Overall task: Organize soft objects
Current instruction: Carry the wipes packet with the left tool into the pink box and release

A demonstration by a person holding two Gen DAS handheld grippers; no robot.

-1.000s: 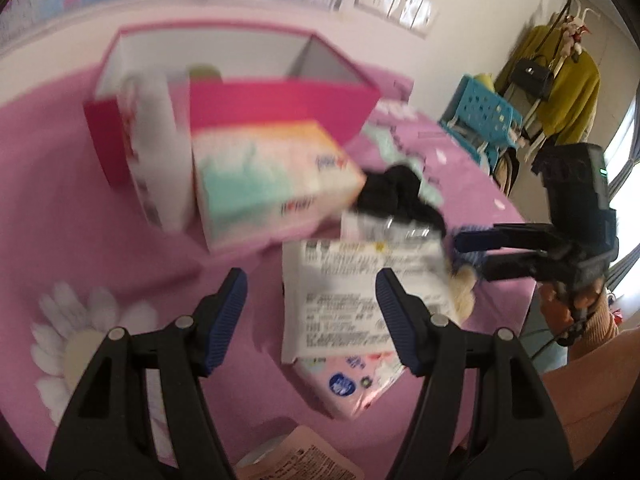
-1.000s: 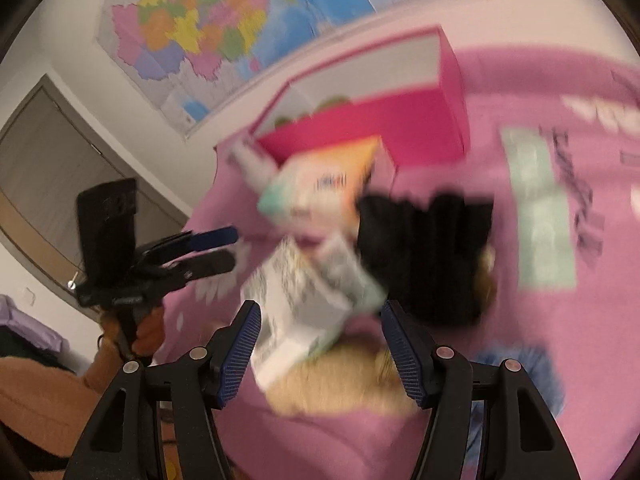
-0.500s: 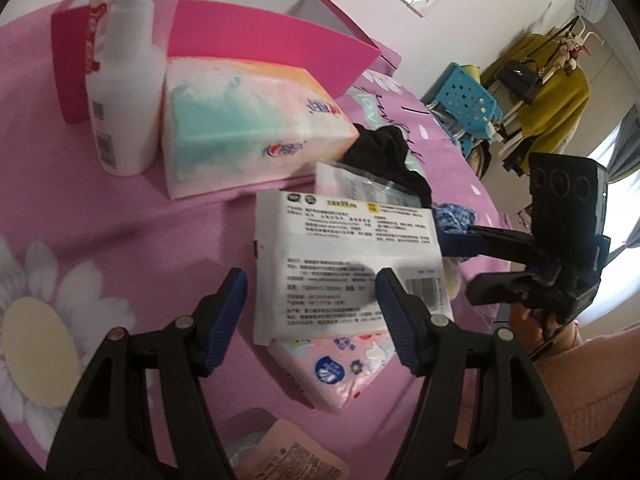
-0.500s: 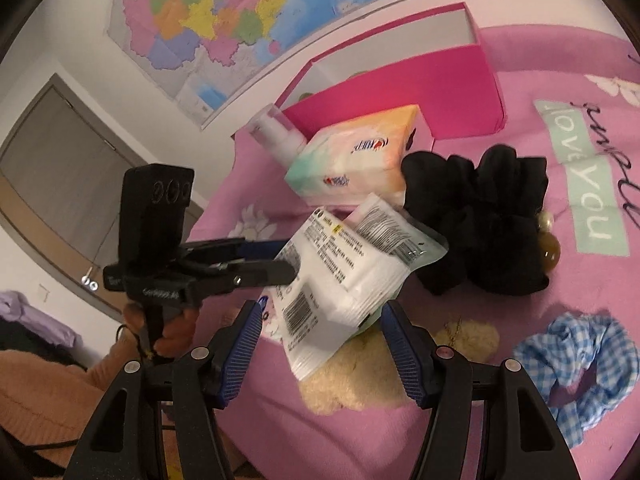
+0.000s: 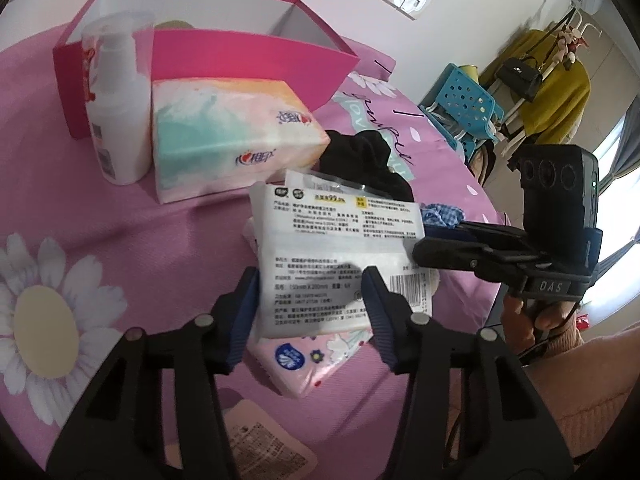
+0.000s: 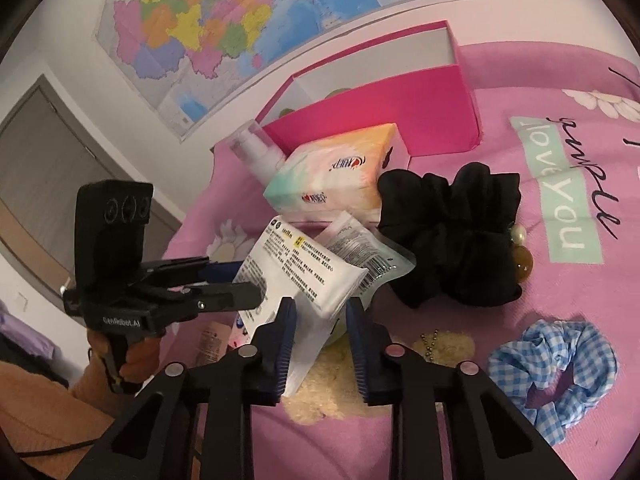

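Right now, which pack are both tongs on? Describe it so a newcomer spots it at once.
Start at the open pink box at the back of the pink bedspread; just in front lies a pastel tissue pack. Nearer still is the white wet-wipe pack, lifted at a tilt over a small pink floral tissue packet. Unlike its colourful neighbours, it is plain white with dense black print and a barcode.

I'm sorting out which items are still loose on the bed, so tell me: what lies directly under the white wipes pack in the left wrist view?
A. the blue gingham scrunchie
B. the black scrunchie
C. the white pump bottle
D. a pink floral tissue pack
D: the pink floral tissue pack pokes out from beneath the near edge of the white wipes pack, between the fingers of the left gripper.
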